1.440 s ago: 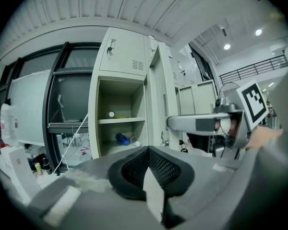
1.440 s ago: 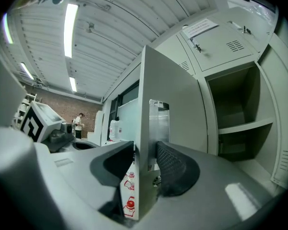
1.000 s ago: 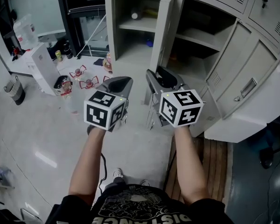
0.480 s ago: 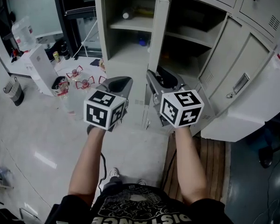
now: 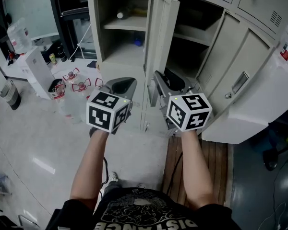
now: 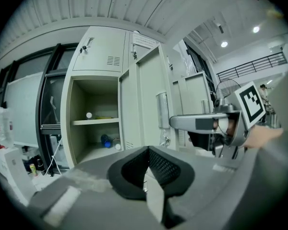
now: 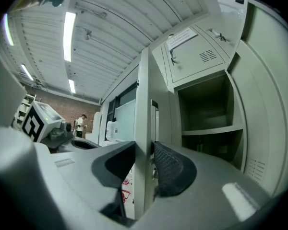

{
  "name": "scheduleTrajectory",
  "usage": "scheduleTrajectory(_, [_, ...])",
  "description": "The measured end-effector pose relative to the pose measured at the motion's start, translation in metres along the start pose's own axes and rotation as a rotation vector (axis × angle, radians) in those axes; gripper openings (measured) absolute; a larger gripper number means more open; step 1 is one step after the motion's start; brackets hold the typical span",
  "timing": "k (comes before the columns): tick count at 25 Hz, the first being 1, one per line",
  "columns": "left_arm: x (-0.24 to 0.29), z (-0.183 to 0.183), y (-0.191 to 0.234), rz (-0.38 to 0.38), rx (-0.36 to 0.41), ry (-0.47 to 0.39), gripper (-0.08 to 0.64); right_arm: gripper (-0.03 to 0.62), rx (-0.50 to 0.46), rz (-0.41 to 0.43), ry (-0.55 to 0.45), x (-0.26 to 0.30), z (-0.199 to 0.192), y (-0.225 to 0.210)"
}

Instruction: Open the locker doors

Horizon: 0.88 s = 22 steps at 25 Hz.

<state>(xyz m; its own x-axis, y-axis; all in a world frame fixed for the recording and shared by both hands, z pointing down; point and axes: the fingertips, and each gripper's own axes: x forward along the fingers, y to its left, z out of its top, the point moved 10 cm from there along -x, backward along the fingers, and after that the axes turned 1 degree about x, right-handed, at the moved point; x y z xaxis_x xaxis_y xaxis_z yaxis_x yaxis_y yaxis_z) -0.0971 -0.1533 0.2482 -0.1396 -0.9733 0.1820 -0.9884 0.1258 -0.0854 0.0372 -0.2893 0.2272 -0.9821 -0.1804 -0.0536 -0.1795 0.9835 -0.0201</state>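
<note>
The beige lockers (image 5: 197,28) stand ahead with several lower doors swung out. One tall locker door (image 5: 159,37) stands edge-on toward me, and its edge (image 7: 143,104) runs up between the jaws of my right gripper (image 7: 144,150). The jaws have just been closing and both pads now lie against that door. In the head view the right gripper (image 5: 159,78) sits at the door's lower part. My left gripper (image 5: 121,82) hangs beside it to the left, clear of the lockers. Its tips (image 6: 148,148) meet with nothing between them.
The open left compartment holds a blue bottle (image 5: 136,42) and a small item on its shelf (image 5: 122,14). Two more doors (image 5: 240,80) hang open at the right. A white box (image 5: 36,71), water jugs (image 5: 74,75) and a bin (image 5: 9,95) stand on the floor at the left. Wooden slats (image 5: 201,157) lie underfoot.
The lockers have slid left and lower in the head view. The edge-on door shows a little more of its face. Both grippers keep their places side by side.
</note>
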Motion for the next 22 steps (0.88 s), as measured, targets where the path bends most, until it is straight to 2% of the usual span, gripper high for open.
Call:
scheduleTrajectory(11, [0.014,0.004,-0.014,-0.011,0.007,0.004,0.003,0.103,-0.001,-0.041,-0.007,-0.013,0.001,-0.022])
scheduleTrajectory(22, [0.006,0.001,-0.011,-0.008,0.012,0.025,0.003,0.104,-0.006,-0.073,-0.011,-0.013,0.001,-0.016])
